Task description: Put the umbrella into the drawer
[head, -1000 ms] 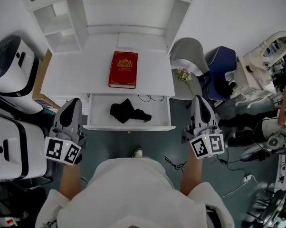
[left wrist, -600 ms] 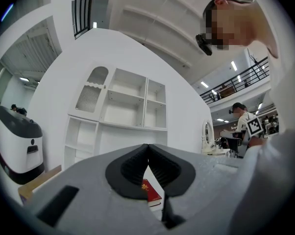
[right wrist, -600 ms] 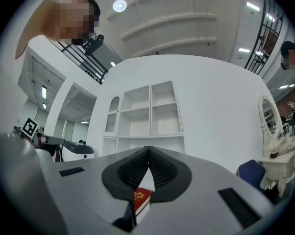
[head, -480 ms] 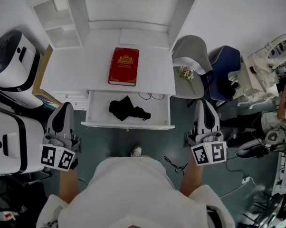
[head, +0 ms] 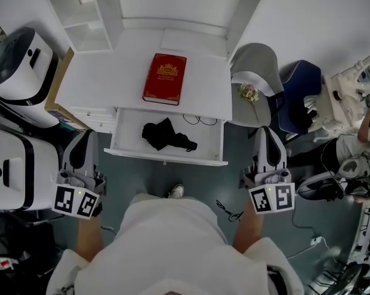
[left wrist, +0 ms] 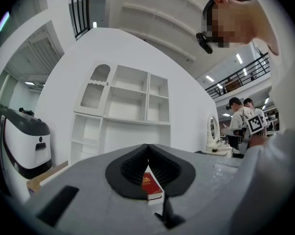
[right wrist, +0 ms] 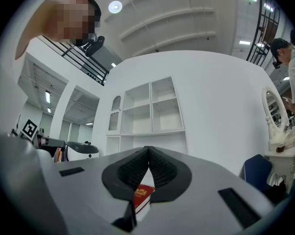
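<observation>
The black folded umbrella point(head: 166, 136) lies inside the open white drawer point(head: 166, 159) under the desk top. A red book point(head: 165, 78) rests on the desk above it. My left gripper point(head: 86, 134) hangs left of the drawer's front corner, shut and holding nothing. My right gripper point(head: 268, 131) is to the right of the drawer, also shut and holding nothing. In the left gripper view the left gripper point(left wrist: 148, 146) has its tips together, and the red book point(left wrist: 148, 184) shows below them. The right gripper point(right wrist: 148, 148) in its own view likewise frames the red book point(right wrist: 142, 194).
White and black machines point(head: 13, 66) crowd the left side. A grey chair point(head: 255, 66) with small flowers and a blue chair point(head: 299, 91) stand right of the desk. Cables point(head: 228, 211) lie on the floor. A white shelf unit point(head: 173, 5) rises behind the desk.
Both grippers have drawn slightly back from the desk, the left one also a little to the left. Both stay shut. The umbrella has not moved in the drawer.
</observation>
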Demonstrator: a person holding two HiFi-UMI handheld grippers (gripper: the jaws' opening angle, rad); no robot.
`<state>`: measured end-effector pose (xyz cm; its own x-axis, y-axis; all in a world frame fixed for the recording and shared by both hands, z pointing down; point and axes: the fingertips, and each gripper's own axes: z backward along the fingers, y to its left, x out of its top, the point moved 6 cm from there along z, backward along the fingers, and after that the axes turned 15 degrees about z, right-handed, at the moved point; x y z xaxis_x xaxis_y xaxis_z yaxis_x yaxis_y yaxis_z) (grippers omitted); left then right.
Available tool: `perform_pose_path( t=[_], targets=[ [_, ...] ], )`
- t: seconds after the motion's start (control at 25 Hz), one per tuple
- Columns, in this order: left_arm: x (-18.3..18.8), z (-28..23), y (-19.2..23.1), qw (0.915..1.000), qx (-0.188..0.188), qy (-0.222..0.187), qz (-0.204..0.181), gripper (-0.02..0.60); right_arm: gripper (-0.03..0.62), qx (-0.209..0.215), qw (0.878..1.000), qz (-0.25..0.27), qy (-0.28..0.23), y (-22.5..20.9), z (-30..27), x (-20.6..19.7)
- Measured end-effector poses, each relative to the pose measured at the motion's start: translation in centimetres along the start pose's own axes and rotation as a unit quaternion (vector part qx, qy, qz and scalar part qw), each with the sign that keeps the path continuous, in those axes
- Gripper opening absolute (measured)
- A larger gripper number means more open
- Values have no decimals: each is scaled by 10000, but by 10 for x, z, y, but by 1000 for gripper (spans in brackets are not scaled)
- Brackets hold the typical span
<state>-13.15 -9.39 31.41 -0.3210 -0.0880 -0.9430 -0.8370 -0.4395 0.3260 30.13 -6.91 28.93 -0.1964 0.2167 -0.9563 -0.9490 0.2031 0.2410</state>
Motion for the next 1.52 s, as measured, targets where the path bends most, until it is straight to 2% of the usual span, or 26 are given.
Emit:
perform_pose_path(
  t=[0.32, 0.56, 0.72, 0.8, 1.52],
  targets=[
    [-2, 19, -3, 9995, 291, -13, -155, 14, 2, 233, 9997, -80, 8, 9, -10, -21],
    [-2, 20, -3, 9993, 321, -12, -190, 14, 2, 344, 9994, -101, 22, 16, -15, -26],
    [-7, 17, -5, 9995, 283, 11, -153, 14, 0, 902, 9955, 250, 165, 31, -15, -28],
    [-9, 14, -6, 9996, 260, 17, -132, 14, 0, 1046, 9936, 352, 235, 36, -18, -29],
    [-15, -7, -23, 9992, 262, 204, -220, 15, 0, 1213, 9916, 251, 371, 29, -32, -47]
  ],
)
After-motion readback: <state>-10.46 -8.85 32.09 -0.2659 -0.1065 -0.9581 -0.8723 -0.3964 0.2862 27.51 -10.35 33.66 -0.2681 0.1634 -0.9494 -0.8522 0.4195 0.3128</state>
